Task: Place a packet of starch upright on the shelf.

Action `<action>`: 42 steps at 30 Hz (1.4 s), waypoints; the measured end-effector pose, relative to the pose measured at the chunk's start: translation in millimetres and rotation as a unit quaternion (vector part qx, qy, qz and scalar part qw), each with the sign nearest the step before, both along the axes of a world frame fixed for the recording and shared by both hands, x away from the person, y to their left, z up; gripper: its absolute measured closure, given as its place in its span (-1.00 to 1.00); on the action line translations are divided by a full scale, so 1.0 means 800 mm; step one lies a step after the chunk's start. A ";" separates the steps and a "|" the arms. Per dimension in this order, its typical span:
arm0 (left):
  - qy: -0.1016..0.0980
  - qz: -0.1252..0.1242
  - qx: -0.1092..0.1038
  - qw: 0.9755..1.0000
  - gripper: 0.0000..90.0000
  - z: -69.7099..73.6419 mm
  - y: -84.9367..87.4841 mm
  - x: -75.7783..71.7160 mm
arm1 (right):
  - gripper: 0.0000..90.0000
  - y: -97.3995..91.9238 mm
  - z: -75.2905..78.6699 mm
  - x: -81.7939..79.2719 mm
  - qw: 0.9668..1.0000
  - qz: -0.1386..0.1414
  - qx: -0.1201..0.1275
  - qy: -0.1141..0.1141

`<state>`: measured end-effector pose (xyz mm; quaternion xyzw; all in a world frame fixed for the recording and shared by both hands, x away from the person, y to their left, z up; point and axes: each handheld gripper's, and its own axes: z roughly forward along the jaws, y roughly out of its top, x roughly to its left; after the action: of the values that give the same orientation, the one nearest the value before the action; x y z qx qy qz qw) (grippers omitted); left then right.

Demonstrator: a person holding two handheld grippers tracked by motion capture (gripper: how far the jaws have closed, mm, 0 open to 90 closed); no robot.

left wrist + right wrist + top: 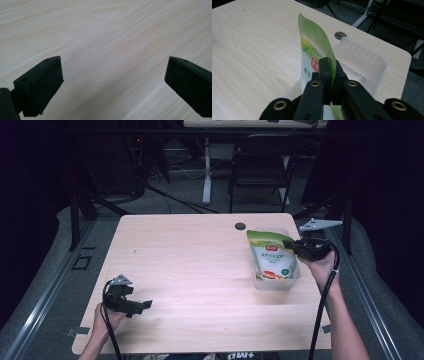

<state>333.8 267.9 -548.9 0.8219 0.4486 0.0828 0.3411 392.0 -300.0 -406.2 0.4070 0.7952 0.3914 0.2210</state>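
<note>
Near the table's (200, 265) far right corner, the right gripper (295, 245) is clamped on the upper edge of a green and white pouch (270, 255), which stands inside a clear plastic bin (275, 282) just short of a round cable hole (240, 226). Seen from the right gripper view, the pouch (312, 47) rises between the closed jaws, tilted slightly. Toward the near left edge, the left gripper (142, 306) hovers low over bare wood, its jaws spread wide and holding nothing.

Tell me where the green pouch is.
In the high view the green pouch sits at the table's right, in the clear plastic tray, pinched by the right gripper.
</note>
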 end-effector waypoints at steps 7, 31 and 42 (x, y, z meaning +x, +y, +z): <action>0.000 0.001 0.000 1.000 -0.96 0.000 0.000 0.000 | 1.00 -0.018 -0.011 0.000 0.999 -0.026 0.019 -0.001; -0.002 0.002 0.002 1.000 -0.96 -0.001 -0.001 0.001 | 1.00 -0.046 -0.040 0.008 0.996 -0.091 0.016 -0.002; -0.005 0.001 0.005 1.000 -0.96 0.000 -0.002 0.000 | 0.49 -0.043 -0.034 0.002 0.995 -0.093 0.019 0.014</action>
<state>333.9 266.3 -548.7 0.8228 0.4469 0.0896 0.3395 393.8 -334.5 -433.3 0.4887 0.7491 0.3789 0.2378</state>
